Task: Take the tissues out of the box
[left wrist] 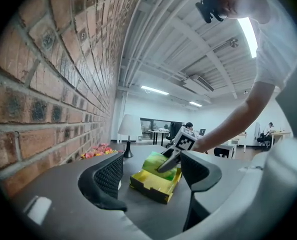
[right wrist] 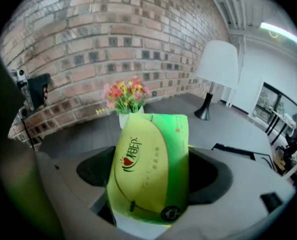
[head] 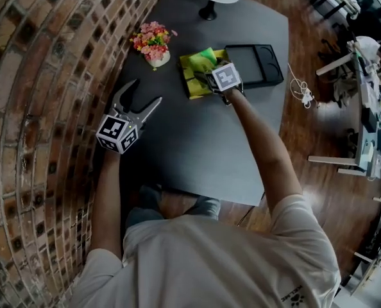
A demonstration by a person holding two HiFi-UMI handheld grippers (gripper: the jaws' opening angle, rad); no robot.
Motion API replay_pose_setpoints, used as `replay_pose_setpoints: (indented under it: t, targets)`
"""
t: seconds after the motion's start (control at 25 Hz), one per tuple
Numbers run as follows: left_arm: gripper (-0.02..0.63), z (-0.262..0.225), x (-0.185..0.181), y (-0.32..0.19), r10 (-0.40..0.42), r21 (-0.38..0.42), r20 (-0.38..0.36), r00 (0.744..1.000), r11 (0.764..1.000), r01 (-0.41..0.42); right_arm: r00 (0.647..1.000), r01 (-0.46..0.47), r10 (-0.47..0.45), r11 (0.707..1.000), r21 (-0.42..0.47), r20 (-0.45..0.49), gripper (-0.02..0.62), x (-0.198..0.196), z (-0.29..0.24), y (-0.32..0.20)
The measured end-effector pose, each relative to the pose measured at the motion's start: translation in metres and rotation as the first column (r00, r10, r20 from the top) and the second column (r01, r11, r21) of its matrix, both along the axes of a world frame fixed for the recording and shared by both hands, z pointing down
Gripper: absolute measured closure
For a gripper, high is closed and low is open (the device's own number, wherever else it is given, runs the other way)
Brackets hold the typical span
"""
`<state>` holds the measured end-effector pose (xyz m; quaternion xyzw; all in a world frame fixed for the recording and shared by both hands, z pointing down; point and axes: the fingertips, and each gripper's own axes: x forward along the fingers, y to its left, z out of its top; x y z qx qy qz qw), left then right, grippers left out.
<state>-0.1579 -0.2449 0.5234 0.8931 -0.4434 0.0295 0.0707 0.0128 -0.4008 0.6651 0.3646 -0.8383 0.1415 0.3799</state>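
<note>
right hand-held gripper (head: 207,77) clamped on green tissue pack (right wrist: 148,159) (over yellow box (head: 190,86)), left hand-held gripper (head: 145,92) spread, empty

I had the head camera looking steeply down on the bench (head: 197,153) from above the person's shoulders. The left claw (head: 145,92) camera sat low and well back, facing along the bench toward the yellow box (left wrist: 156,181) and lamp (left wrist: 130,129). The right claw (head: 206,79) camera was very near the green tissue pack (right wrist: 151,169), facing the brick wall (right wrist: 88,29). All three shared the flowers (head: 152,42).
</note>
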Motion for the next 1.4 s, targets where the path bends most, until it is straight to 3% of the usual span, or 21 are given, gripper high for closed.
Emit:
replay_pose_setpoints:
  t: [0.2,0.36,0.52,0.72,0.84,1.04,1.12,1.24,1.4]
  targets:
    - [0.249,-0.023,0.005,0.006,-0.024,0.002,-0.012,1.0,1.0,0.024,0.98,-0.04,0.003,0.982,0.183,0.199,0.147,0.02,-0.087,0.025]
    - [0.249,-0.05,0.026,0.016,0.005,0.022,-0.017,1.0,1.0,-0.005,0.927,-0.154,0.034,0.942,0.297,0.372,0.147,0.055,-0.159,0.054]
    - [0.249,-0.074,0.051,0.029,0.043,0.025,-0.007,0.999,0.999,-0.042,0.901,-0.247,0.042,0.868,0.431,0.431,0.147,0.101,-0.221,0.095]
    - [0.249,-0.103,0.077,0.041,0.044,0.079,-0.02,0.999,0.996,-0.042,0.887,-0.374,0.109,0.738,0.561,0.449,0.147,0.163,-0.266,0.151]
    - [0.259,-0.116,0.091,0.049,0.047,0.117,-0.034,0.998,0.992,-0.043,0.87,-0.446,0.168,0.667,0.597,0.463,0.147,0.192,-0.275,0.184]
    - [0.27,-0.124,0.1,0.062,0.031,0.166,-0.081,0.996,0.986,-0.018,0.85,-0.518,0.266,0.578,0.63,0.455,0.147,0.214,-0.271,0.233]
    - [0.276,-0.12,0.101,0.066,0.018,0.179,-0.071,0.997,0.984,-0.005,0.821,-0.567,0.308,0.544,0.619,0.482,0.147,0.223,-0.265,0.249]
    - [0.281,-0.111,0.104,0.069,0.003,0.193,-0.025,1.0,0.981,0.002,0.774,-0.628,0.33,0.512,0.586,0.541,0.147,0.224,-0.257,0.272]
    - [0.281,-0.106,0.106,0.072,-0.026,0.211,0.0,1.0,0.977,0.025,0.765,-0.642,0.358,0.485,0.593,0.536,0.147,0.216,-0.246,0.294]
